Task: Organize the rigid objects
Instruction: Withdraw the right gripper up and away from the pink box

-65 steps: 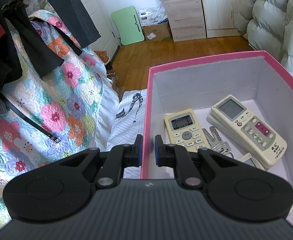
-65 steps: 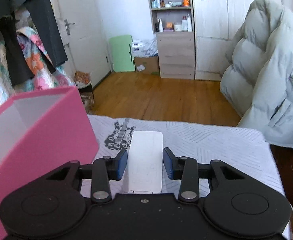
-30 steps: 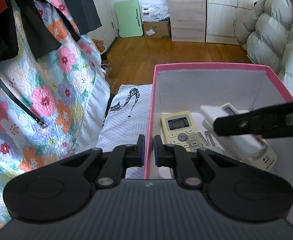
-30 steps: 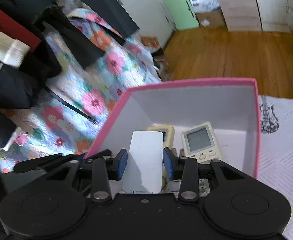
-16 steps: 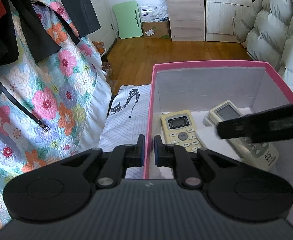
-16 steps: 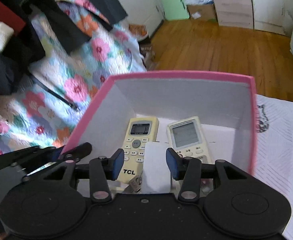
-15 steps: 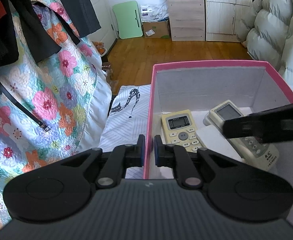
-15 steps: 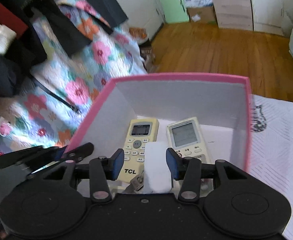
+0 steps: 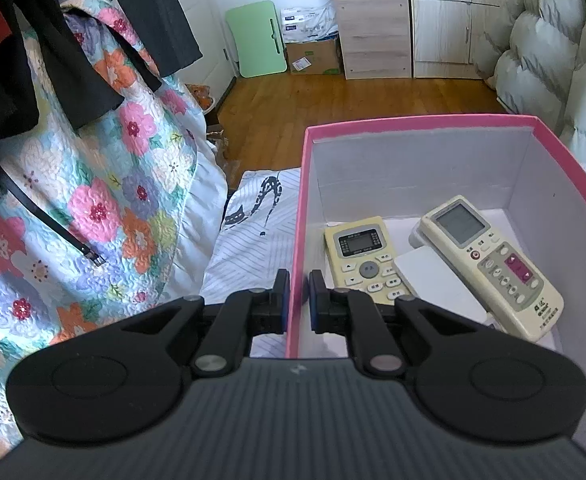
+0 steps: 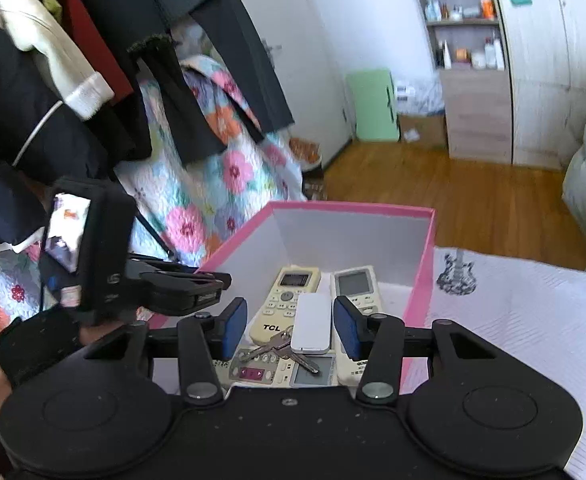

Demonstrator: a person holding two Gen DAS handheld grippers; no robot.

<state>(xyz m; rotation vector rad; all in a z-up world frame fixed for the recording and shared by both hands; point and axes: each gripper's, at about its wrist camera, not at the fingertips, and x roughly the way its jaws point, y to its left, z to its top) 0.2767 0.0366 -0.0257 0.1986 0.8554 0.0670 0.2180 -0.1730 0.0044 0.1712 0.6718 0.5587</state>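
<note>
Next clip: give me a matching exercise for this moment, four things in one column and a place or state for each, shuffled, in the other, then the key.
Things
1. left gripper
2. right gripper
3. white flat device
4. keys

Places or states
A. lies between the TCL remote and the white remote
B. clamped on the pink box wall
C. lies partly under the white flat device
D. jaws apart, nothing held

Pairs: 1-B, 2-D, 3-A, 4-C
</note>
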